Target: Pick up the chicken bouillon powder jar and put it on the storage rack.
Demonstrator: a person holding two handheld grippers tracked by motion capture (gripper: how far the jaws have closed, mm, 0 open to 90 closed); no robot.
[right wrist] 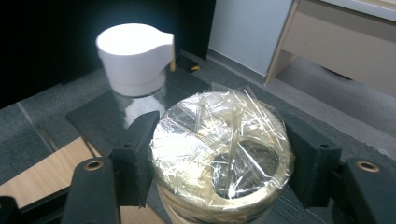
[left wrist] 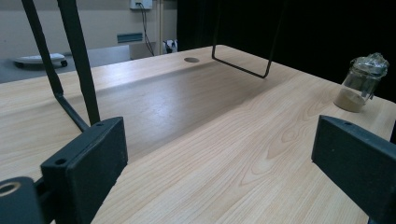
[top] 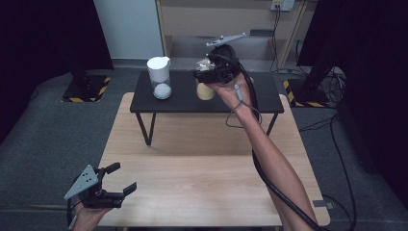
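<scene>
On black shelf (top: 183, 98): right gripper (top: 208, 72) clamping jar (top: 206, 90).

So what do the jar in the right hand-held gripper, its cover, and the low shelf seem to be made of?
Jar: looks like clear glass, glossy, with beige powder showing through in the high view.
Cover: crinkled transparent plastic film, shiny creases.
Low shelf: matte black top, probably painted board, on thin black metal-looking legs.
</scene>
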